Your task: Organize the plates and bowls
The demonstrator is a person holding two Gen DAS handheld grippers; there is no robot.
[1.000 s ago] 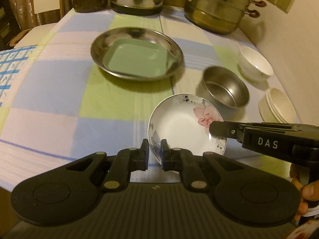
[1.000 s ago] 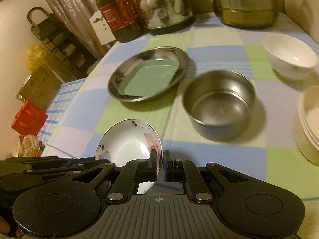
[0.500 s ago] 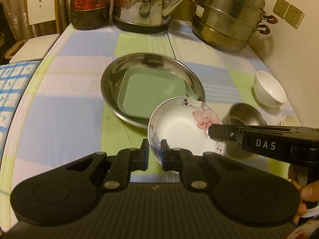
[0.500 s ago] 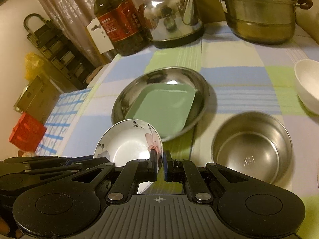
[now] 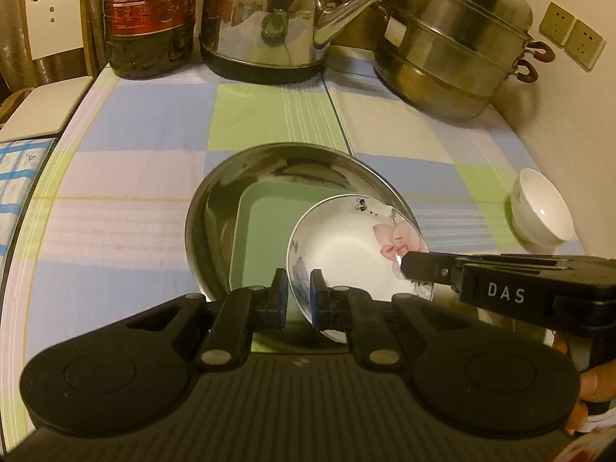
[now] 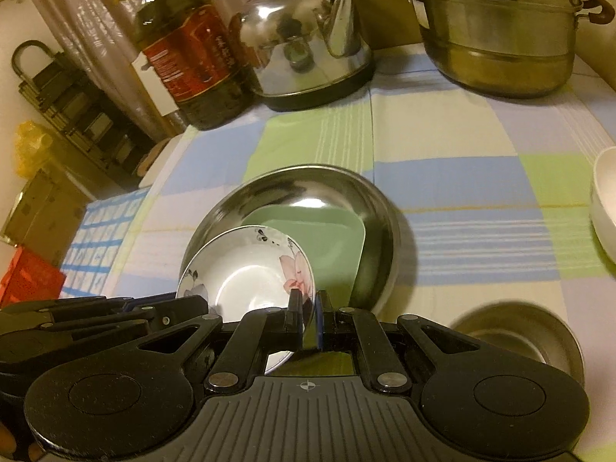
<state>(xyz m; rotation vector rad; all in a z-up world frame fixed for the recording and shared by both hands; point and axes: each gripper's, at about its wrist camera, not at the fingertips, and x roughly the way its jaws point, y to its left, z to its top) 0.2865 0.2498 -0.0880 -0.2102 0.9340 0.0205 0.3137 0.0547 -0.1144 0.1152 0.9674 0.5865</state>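
A white floral plate (image 5: pixel 346 250) is held in the air by both grippers. My left gripper (image 5: pixel 297 296) is shut on its near rim. My right gripper (image 6: pixel 308 313) is shut on its right rim, and shows in the left wrist view (image 5: pixel 408 265). The plate (image 6: pixel 246 277) hangs over the near part of a large steel plate (image 5: pixel 215 208) that holds a green square plate (image 5: pixel 265 235). A small steel bowl (image 6: pixel 519 335) sits to the right of them, and a white bowl (image 5: pixel 541 211) stands further right.
At the back of the checked tablecloth stand a dark oil bottle (image 5: pixel 148 15), a steel kettle (image 5: pixel 269 19) and a stacked steel steamer pot (image 5: pixel 450 46). A wall with sockets (image 5: pixel 569 34) runs along the right. A chair (image 5: pixel 54 19) stands off the left edge.
Both grippers have carried the floral plate forward, from beside the small steel bowl to over the near part of the steel plate. Their grip is unchanged.
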